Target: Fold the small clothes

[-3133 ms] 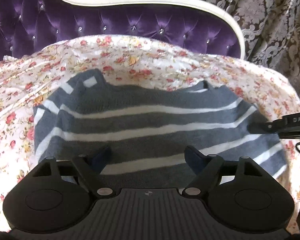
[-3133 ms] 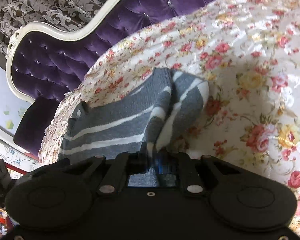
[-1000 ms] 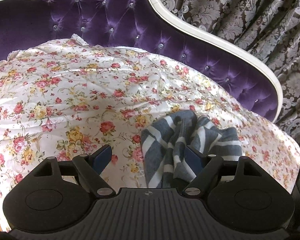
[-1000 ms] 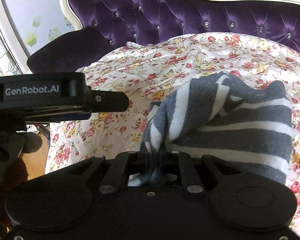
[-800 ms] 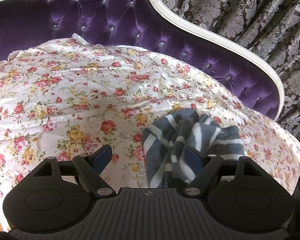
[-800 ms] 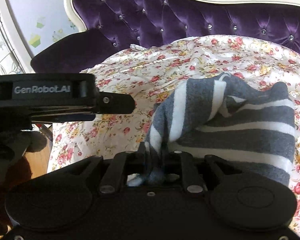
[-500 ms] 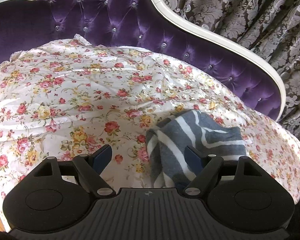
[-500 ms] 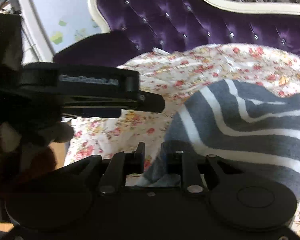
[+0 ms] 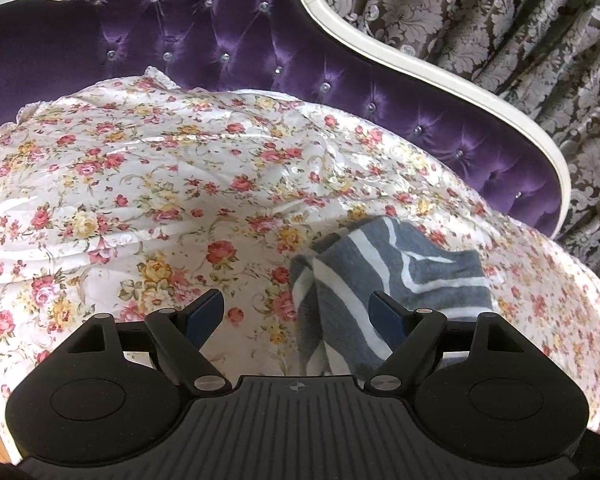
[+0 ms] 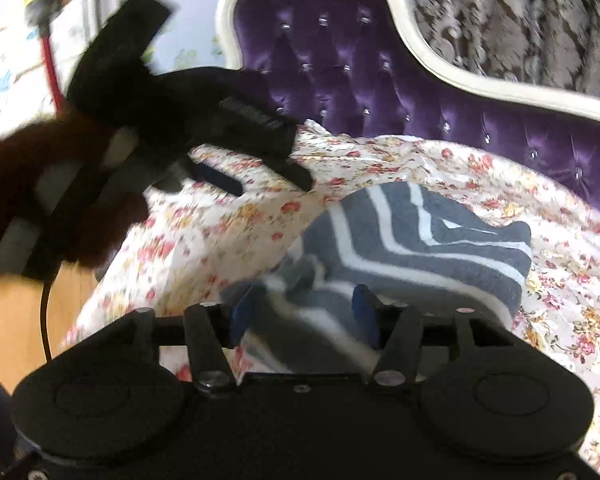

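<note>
Nearest to us, the right gripper (image 10: 304, 312) has its jaws spread apart, with a loose bunch of the striped garment (image 10: 420, 240) lying between them; nothing is clamped. This view is motion-blurred, so we cannot tell whether the blue pads touch the cloth.

The left gripper (image 9: 296, 312) likewise has its jaws released and wide. The garment's near end lies between them, closer to the right-hand pad (image 9: 384, 314); whether the pad touches the cloth we cannot tell.

The garment (image 9: 380, 276) rests on the floral sheet (image 9: 140, 200), toward the sheet's right edge, as a thick, uneven fold. Its near end is bunched and its upper layers sit askew.

Risks we judge from this state:

- With both jaws released, the upper layers are unrestrained. The knit looks springy, so the fold may relax and open.
- A pad that snags the bunched near end during withdrawal would drag the top layer off.
- Gripping only one layer would peel the stack apart.
- The sheet is wrinkled and glossy. Pushing the garment may shift the sheet or send the garment toward the right edge.

Farther off stand the purple tufted headboard (image 9: 220, 40) and the patterned curtain (image 9: 500, 20), both well apart from the garment.
</note>
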{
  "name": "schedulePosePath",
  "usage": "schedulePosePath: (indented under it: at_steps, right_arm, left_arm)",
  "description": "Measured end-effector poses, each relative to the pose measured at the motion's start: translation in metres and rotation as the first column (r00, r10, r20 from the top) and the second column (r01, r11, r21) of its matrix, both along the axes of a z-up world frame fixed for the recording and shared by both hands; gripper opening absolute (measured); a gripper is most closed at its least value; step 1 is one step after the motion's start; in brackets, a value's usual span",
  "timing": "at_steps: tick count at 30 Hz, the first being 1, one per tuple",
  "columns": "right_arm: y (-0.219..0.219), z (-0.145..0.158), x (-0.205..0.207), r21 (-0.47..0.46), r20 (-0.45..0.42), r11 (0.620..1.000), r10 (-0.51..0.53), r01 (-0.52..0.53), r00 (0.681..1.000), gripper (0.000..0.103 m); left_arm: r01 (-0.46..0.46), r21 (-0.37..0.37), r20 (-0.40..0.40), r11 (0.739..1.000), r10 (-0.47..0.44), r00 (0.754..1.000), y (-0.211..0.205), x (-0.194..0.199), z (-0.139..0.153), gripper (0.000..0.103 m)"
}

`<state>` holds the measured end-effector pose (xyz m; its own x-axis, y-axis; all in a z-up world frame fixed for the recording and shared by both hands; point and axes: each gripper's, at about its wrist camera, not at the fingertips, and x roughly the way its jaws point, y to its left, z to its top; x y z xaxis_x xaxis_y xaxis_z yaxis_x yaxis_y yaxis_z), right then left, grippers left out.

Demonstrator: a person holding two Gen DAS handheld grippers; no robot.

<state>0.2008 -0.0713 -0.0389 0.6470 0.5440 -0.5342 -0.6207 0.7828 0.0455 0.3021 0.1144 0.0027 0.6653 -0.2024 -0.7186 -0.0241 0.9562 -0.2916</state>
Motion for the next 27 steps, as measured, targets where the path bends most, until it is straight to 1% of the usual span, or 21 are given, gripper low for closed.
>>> schedulePosePath:
  at_steps: [4,8,10,11,14,16,18,20,22,24,25,27]
  right_arm:
    - [0.008,-0.008,-0.018,-0.054,0.068,0.997,0.054,-0.050,0.996,0.063]
    - [0.021,-0.015,-0.017,-0.098,0.138,0.994,0.069,-0.055,0.988,0.063]
    - [0.028,-0.020,-0.017,-0.109,0.156,0.990,0.102,-0.086,0.982,0.063]
    - [0.032,-0.022,-0.017,-0.119,0.146,0.986,0.133,-0.116,0.980,0.063]
    - [0.044,-0.033,-0.019,-0.168,0.059,0.957,0.248,-0.235,0.967,0.062]
    - [0.042,-0.035,-0.025,-0.153,0.038,0.950,0.281,-0.273,0.959,0.061]
    - [0.033,-0.032,-0.030,-0.119,0.027,0.956,0.272,-0.267,0.962,0.061]
    - [0.018,-0.025,-0.032,-0.075,0.036,0.970,0.235,-0.232,0.971,0.061]
    - [-0.001,-0.017,-0.031,-0.012,0.050,0.985,0.175,-0.175,0.983,0.061]
    - [-0.024,-0.011,-0.027,0.056,0.061,0.994,0.089,-0.092,0.994,0.062]
    - [-0.033,-0.011,-0.024,0.082,0.054,0.995,0.050,-0.054,0.997,0.062]
    - [-0.047,-0.016,-0.012,0.090,-0.006,0.996,-0.009,0.010,1.000,0.062]
  left_arm:
    - [0.019,0.014,-0.007,1.000,-0.019,1.000,-0.007,0.001,-0.002,0.079]
    - [0.038,0.026,-0.013,0.999,-0.037,0.999,-0.013,0.001,-0.005,0.079]
    - [0.044,0.030,-0.015,0.999,-0.043,0.999,-0.015,0.001,-0.006,0.079]
    - [0.047,0.031,-0.015,0.998,-0.046,0.999,-0.016,0.001,-0.006,0.079]
    - [0.053,0.035,-0.019,0.998,-0.052,0.998,-0.017,0.002,-0.008,0.079]
    - [0.061,0.035,-0.020,0.998,-0.060,0.998,-0.019,0.001,-0.010,0.079]
    - [0.076,0.038,-0.019,0.996,-0.075,0.997,-0.022,0.000,-0.010,0.079]
    - [0.096,0.042,-0.013,0.994,-0.096,0.995,-0.028,-0.001,-0.010,0.079]
    - [0.120,0.044,0.001,0.992,-0.121,0.993,-0.035,-0.004,-0.009,0.079]
    - [0.150,0.044,0.017,0.988,-0.151,0.988,-0.042,-0.006,-0.009,0.079]
    - [0.167,0.044,0.022,0.985,-0.168,0.985,-0.047,-0.007,-0.009,0.079]
    - [0.194,0.049,0.014,0.980,-0.195,0.981,-0.053,-0.007,-0.014,0.079]
